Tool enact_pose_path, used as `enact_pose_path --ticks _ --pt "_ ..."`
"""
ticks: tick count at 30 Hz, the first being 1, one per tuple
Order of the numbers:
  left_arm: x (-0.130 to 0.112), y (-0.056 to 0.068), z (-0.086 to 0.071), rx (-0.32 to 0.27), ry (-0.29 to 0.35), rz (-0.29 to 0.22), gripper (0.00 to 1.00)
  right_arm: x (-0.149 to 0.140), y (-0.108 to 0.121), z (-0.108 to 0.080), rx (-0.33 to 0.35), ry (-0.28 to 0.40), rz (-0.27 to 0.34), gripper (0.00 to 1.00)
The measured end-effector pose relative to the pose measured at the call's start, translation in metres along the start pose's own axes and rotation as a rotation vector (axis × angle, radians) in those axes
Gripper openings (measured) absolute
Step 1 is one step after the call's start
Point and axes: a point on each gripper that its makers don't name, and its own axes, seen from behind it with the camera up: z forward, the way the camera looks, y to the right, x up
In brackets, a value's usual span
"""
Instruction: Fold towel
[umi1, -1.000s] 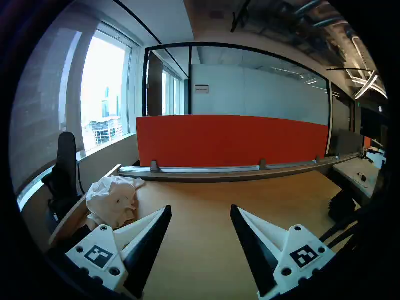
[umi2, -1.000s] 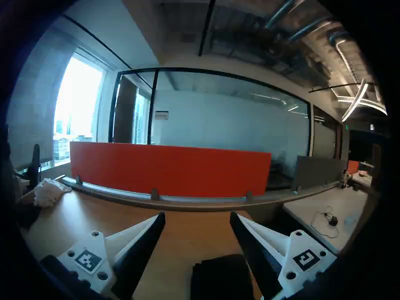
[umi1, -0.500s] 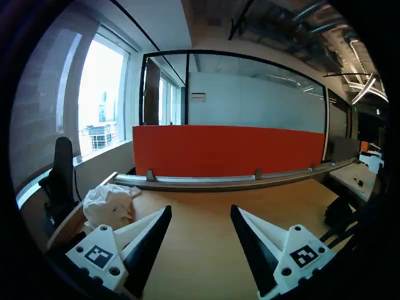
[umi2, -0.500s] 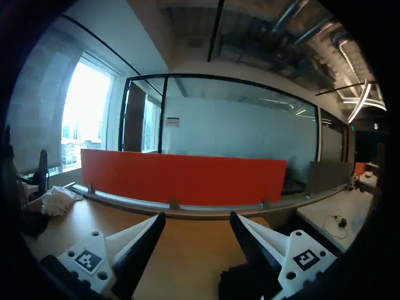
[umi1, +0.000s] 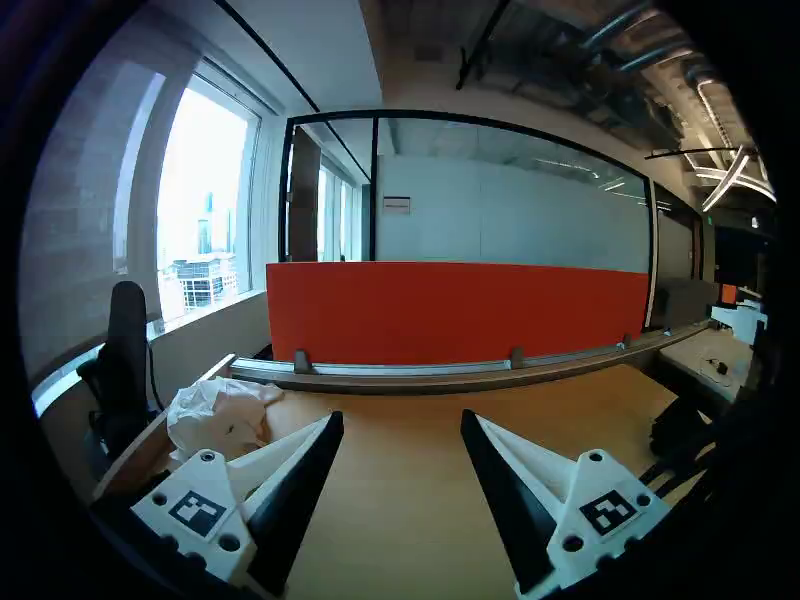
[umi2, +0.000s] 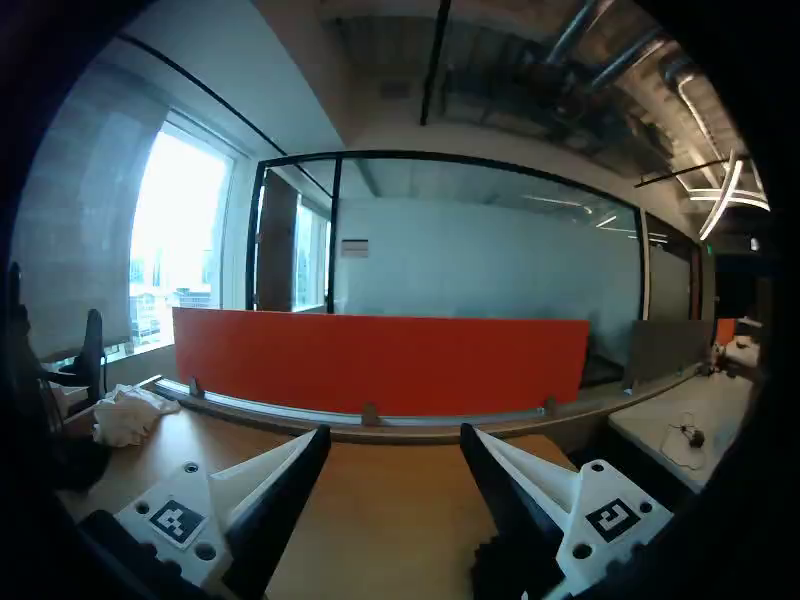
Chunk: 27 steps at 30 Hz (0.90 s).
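Observation:
A crumpled off-white towel (umi1: 222, 418) lies in a heap at the far left of the wooden desk (umi1: 420, 440); the right gripper view shows the same towel (umi2: 128, 414) small at its left edge. My left gripper (umi1: 400, 450) hovers open over the desk, to the right of the heap, nothing between its fingers. Open too, my right gripper (umi2: 395, 460) stands over the desk with an empty gap. A dark folded stack (umi2: 505, 565) sits low behind its right finger, and the dark stack (umi1: 680, 428) also sits at the right of the left gripper view.
An orange divider panel (umi1: 455, 312) on a metal rail (umi1: 430, 368) closes off the desk's far side. A black office chair (umi1: 122, 360) stands left of the desk by the window. A neighbouring white desk (umi2: 680, 435) with a cable lies to the right.
Both views have tilted slightly upward and shifted; the towel sits a little lower and the dark stack has slid down toward the right gripper view's bottom edge. Both grippers stayed open.

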Motion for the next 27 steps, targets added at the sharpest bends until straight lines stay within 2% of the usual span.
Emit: enact_pose_path --ticks 6,12,23,27 --pt "0.009 0.001 -0.002 0.004 0.043 0.013 0.87 0.004 -0.011 0.0 0.015 -0.009 0.002 1.0" --pt "0.005 0.005 -0.005 -0.007 0.074 0.023 0.87 0.008 -0.022 -0.001 0.025 -0.02 0.007 1.0" --pt "-0.016 -0.01 -0.007 0.015 0.116 0.062 0.87 0.006 -0.038 -0.001 0.016 -0.025 0.005 1.0" --pt "-0.029 -0.017 -0.005 0.018 0.128 0.056 0.87 0.002 -0.045 -0.001 0.016 -0.019 0.008 1.0"
